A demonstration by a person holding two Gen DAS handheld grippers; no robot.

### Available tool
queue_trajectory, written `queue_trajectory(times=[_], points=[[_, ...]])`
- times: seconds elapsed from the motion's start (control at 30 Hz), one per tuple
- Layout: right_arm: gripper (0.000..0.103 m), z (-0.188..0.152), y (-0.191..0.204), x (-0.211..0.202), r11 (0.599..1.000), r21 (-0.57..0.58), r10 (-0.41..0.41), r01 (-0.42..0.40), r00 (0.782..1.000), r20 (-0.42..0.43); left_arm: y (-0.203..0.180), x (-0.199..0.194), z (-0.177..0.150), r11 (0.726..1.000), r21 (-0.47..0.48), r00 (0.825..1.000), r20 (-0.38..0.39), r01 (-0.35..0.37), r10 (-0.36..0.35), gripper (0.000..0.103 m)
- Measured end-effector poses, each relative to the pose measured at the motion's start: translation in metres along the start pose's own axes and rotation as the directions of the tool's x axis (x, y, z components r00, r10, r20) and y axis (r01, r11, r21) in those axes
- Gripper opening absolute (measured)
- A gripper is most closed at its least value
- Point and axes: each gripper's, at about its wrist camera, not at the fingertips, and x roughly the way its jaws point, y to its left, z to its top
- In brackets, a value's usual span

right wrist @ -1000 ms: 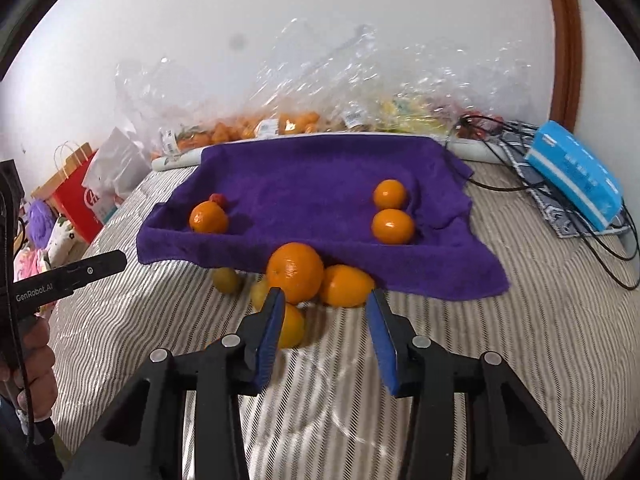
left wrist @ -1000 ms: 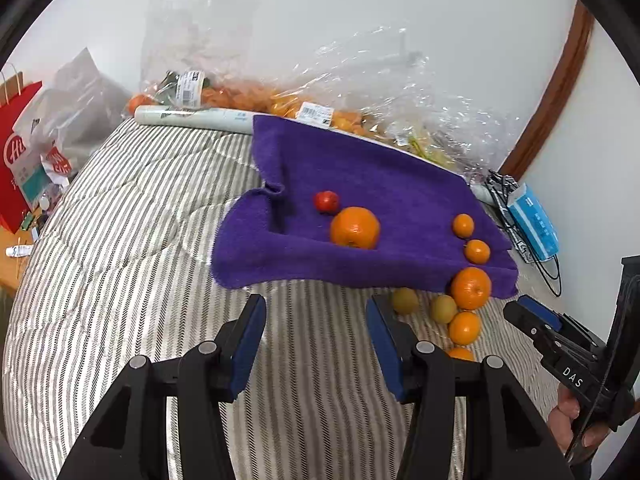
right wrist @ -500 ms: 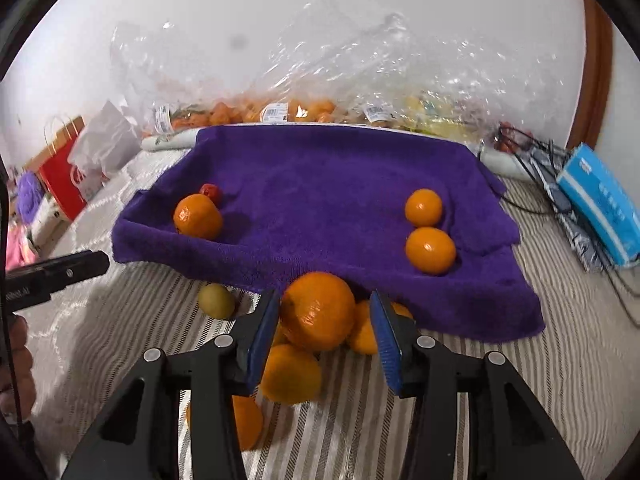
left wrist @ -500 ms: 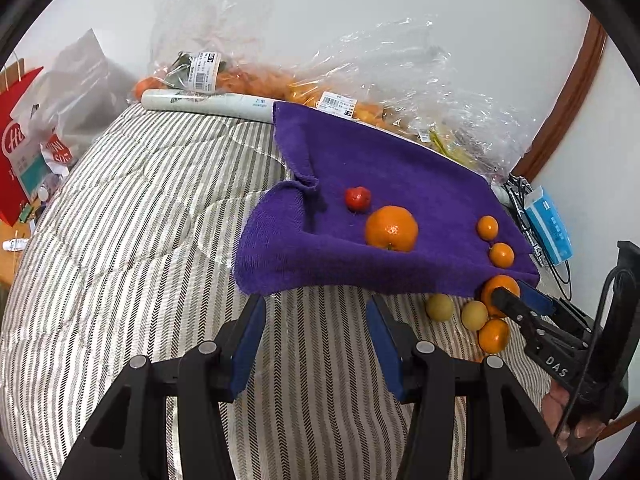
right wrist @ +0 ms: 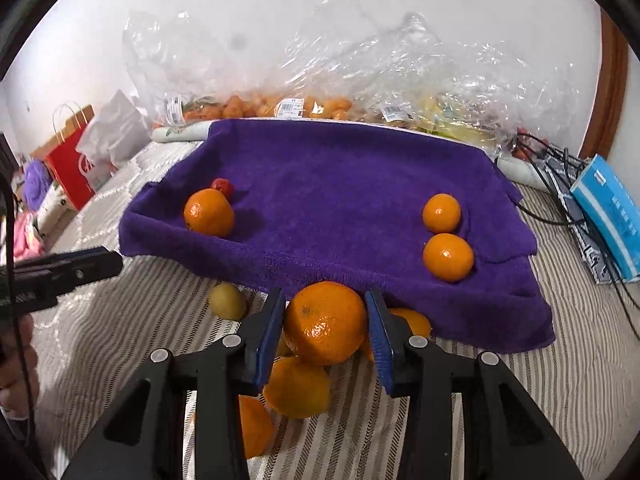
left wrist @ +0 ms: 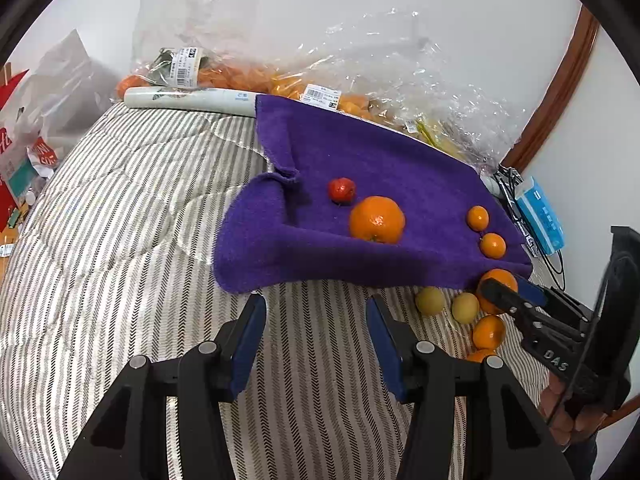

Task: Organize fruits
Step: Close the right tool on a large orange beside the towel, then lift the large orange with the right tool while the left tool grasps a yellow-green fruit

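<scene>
A purple towel (right wrist: 340, 176) lies on the striped bed with an orange (right wrist: 209, 212), a small red fruit (right wrist: 223, 187) and two small oranges (right wrist: 441, 213) (right wrist: 448, 257) on it. At the towel's front edge my right gripper (right wrist: 325, 320) is closing, its blue pads against both sides of a large orange (right wrist: 324, 324). More oranges (right wrist: 296, 386) and a yellow-green fruit (right wrist: 228, 301) lie beside it on the bedding. My left gripper (left wrist: 316, 328) is open over bare bedding, left of that cluster, nothing between its fingers.
Clear plastic bags of fruit (right wrist: 320, 104) line the wall behind the towel. A blue box (right wrist: 608, 216) and black cables (right wrist: 548, 184) lie at the right. A red paper bag (right wrist: 72, 160) and other bags stand beyond the bed's left edge.
My right gripper came forward over the fruit cluster, took the large orange between its pads and narrowed onto it. The left gripper stayed open and barely shifted.
</scene>
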Motion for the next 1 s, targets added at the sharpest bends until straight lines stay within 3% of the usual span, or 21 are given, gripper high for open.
queue_trajectory(times=[0.4, 1.0], points=[[0.041, 0.005, -0.009, -0.035, 0.997, 0.035, 0.065, -0.068, 0.995, 0.073, -0.012, 0.006, -0.008, 1.000, 0.011, 0.999, -0.035, 0.012, -0.012, 0.050], [0.041, -0.028, -0.067, -0.043, 0.994, 0.109, -0.029, 0.023, 0.998, 0.055, -0.072, 0.037, -0.019, 0.989, 0.134, 0.995, -0.085, 0.061, -0.050, 0.050]])
